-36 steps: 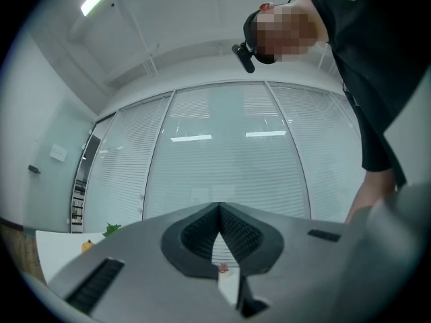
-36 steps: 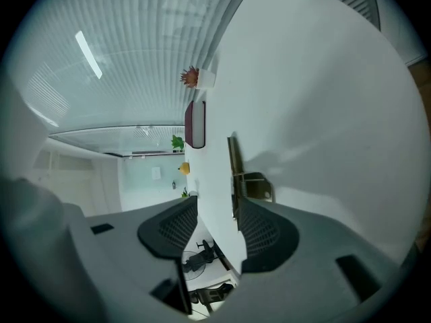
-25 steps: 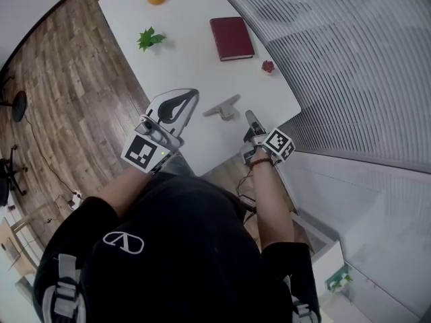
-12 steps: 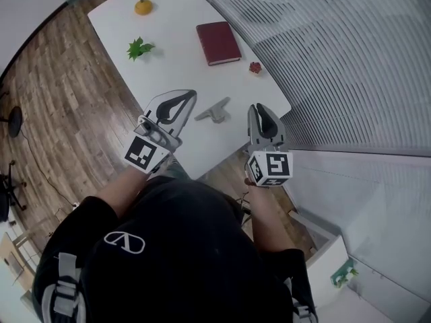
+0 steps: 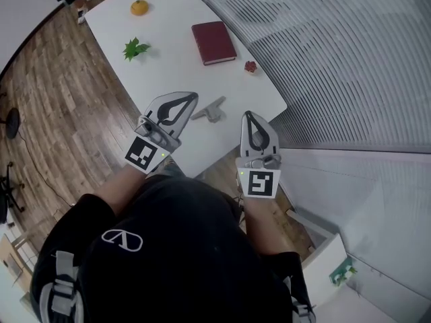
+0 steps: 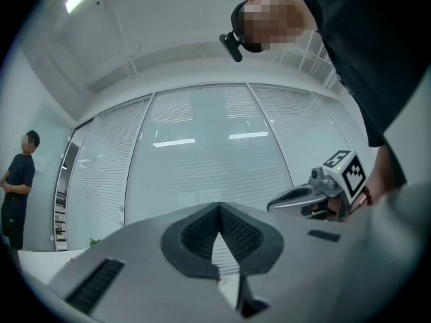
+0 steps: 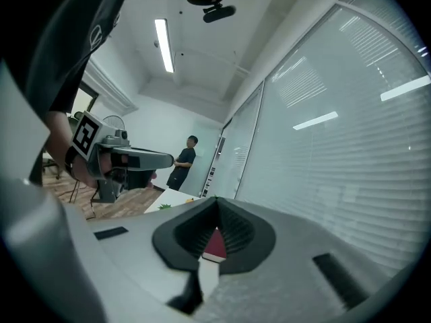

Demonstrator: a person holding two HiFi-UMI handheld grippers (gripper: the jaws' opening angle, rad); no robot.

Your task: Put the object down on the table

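Observation:
A small grey T-shaped object (image 5: 210, 110) lies on the white table (image 5: 175, 66) near its front end, touched by neither gripper. My left gripper (image 5: 194, 97) hovers just left of it, jaws shut and empty; in the left gripper view its tips (image 6: 219, 208) meet against the glass wall. My right gripper (image 5: 248, 115) is raised off the table's front right corner, to the right of the object. It is shut with nothing in it, and its tips (image 7: 217, 202) meet in the right gripper view.
Farther along the table lie a red book (image 5: 213, 42), a small red thing (image 5: 250, 66), a green leaf (image 5: 135, 48) and an orange fruit (image 5: 139, 7). A glass wall with blinds (image 5: 337, 59) runs along the right. A person (image 7: 183, 161) stands beyond the table's far end.
My right gripper has drawn back from the grey object, lifted up and closed its jaws empty. The object stays on the table. The left gripper has barely moved.

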